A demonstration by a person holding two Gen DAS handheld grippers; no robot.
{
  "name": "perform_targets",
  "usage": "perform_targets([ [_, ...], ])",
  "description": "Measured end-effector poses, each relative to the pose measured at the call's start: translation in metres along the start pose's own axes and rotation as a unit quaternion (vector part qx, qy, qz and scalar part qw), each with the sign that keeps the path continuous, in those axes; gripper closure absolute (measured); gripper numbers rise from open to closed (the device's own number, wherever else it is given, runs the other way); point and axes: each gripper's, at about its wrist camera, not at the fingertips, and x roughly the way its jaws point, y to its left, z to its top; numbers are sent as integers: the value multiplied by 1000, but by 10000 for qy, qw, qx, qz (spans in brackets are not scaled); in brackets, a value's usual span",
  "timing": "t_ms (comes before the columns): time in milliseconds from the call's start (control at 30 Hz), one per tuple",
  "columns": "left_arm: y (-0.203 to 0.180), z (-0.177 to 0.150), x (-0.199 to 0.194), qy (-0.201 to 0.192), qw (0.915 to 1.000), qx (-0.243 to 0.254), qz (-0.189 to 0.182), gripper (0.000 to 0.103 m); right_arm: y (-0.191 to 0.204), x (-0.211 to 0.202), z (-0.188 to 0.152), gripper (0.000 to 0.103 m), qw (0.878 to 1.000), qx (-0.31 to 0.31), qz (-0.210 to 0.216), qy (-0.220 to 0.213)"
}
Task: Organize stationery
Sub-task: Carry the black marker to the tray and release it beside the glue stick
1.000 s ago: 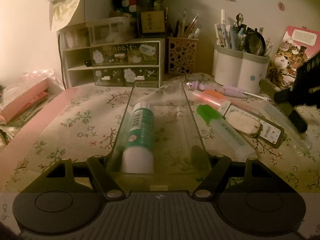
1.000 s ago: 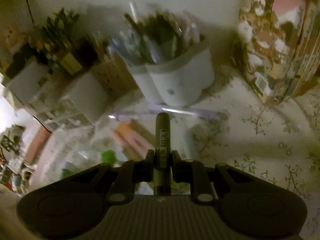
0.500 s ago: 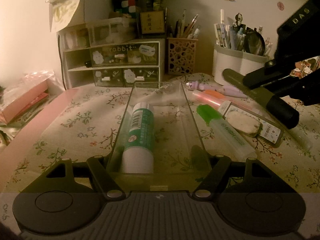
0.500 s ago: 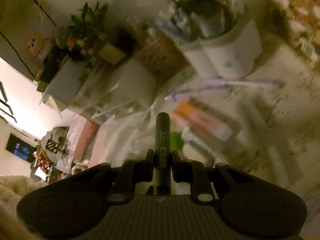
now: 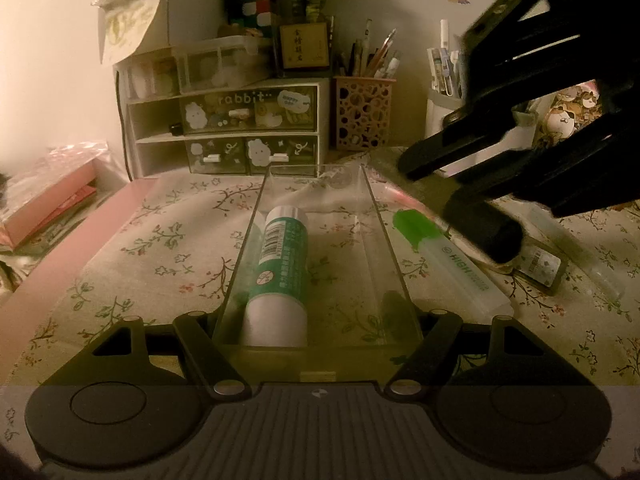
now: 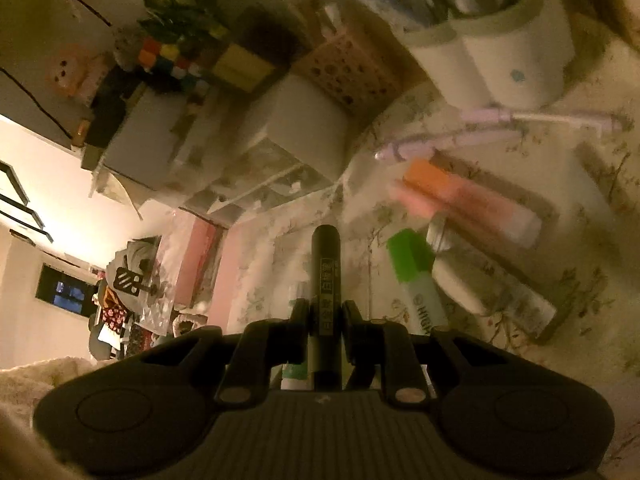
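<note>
My left gripper (image 5: 316, 320) is shut on the near end of a clear plastic tray (image 5: 384, 236) that rests on the flowered cloth. Inside the tray lies a green-and-white glue stick (image 5: 280, 268). My right gripper (image 6: 325, 316) is shut on a black marker (image 6: 326, 276), which sticks out forward between its fingers. In the left wrist view that right gripper (image 5: 460, 184) hangs above the table at the tray's right, the black marker (image 5: 480, 228) slanting down over a green-capped highlighter (image 5: 448, 260). The same highlighter (image 6: 416, 276) lies just right of the marker in the right wrist view.
Right of the tray lie an orange-and-pink highlighter (image 6: 468, 200), a packaged eraser (image 5: 540, 264) and purple pens (image 6: 480, 136). At the back stand a drawer unit (image 5: 240, 132), a perforated pen cup (image 5: 362, 112) and a white pen holder (image 6: 504, 68). Pink books (image 5: 52, 204) sit left.
My right gripper has swung left with the black marker and rolled, coming in over the highlighters beside the tray. The left gripper and tray have stayed still.
</note>
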Motion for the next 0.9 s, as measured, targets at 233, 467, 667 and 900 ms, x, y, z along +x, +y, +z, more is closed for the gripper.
perform_targets([
  [233, 0, 0, 0, -13, 10000, 2, -18, 30, 26, 22, 2, 86, 9992, -360, 13, 150],
  [467, 0, 0, 0, -18, 10000, 5, -30, 30, 35, 43, -3, 86, 9971, -611, -305, 322],
  [667, 0, 0, 0, -21, 10000, 9, -36, 30, 36, 48, -7, 86, 9954, -755, -469, 369],
  [900, -1, 1, 1, -19, 10000, 25, -52, 30, 37, 54, -7, 85, 9936, -850, -465, 573],
])
